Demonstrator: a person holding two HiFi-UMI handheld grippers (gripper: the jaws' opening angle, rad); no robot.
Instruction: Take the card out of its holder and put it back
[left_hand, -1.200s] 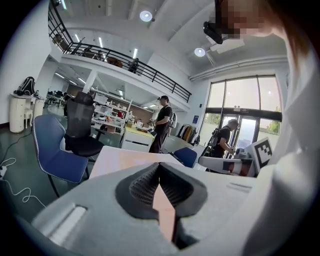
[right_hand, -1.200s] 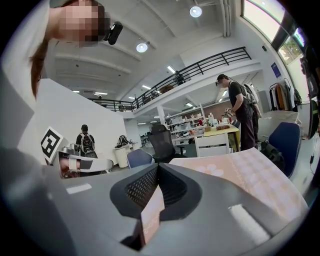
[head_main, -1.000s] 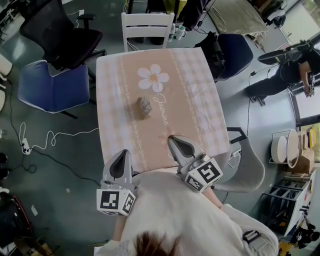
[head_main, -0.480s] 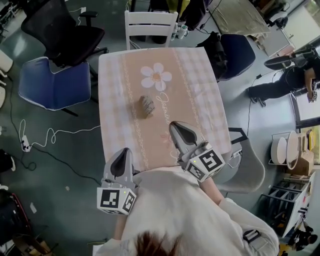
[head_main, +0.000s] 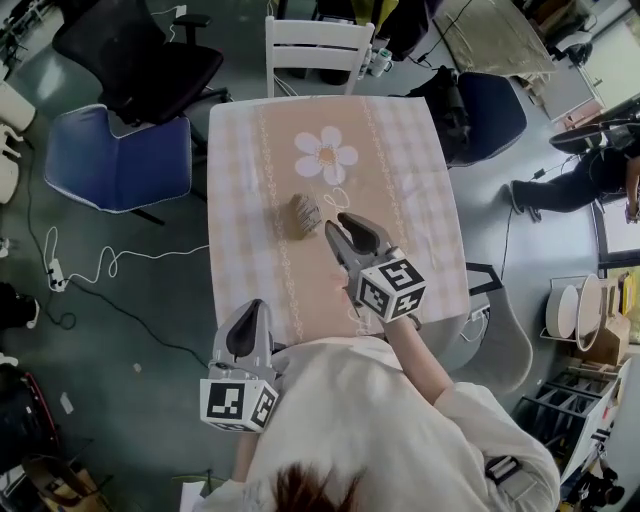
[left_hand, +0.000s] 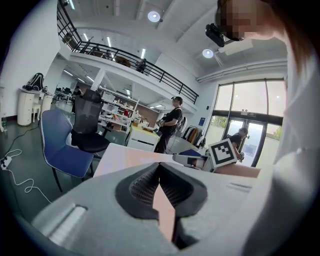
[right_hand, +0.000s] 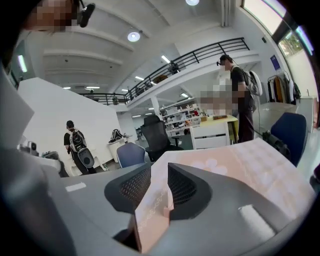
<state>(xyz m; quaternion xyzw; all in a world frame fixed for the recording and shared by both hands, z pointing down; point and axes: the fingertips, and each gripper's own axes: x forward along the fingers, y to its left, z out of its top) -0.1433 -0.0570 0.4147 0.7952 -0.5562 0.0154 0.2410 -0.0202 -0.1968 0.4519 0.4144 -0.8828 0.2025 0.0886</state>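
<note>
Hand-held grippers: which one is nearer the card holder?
The right hand-held gripper, out over the table beside the card holder; the left hand-held gripper hangs at the near edge.

Counter at mid-frame in the head view, seats ringed round it

The counter (head_main: 420, 200) fills the centre; the holder (head_main: 305, 215) lies on it, a little left of its middle. The right tool (head_main: 338, 226) sits over the counter just right of the holder, near it but apart. The left tool (head_main: 248, 312) is at the counter's lower left corner, well apart from the holder. A slat-back chair (head_main: 320, 45) stands against the counter's top edge. An office chair (head_main: 140, 60) is in the upper left corner, with a side chair (head_main: 120, 160) below it, beside the counter's left edge. An armchair (head_main: 495, 110) stands off the upper right corner, a shell chair (head_main: 500, 340) off the lower right. A cable (head_main: 100, 265) trails on the floor at left
</note>
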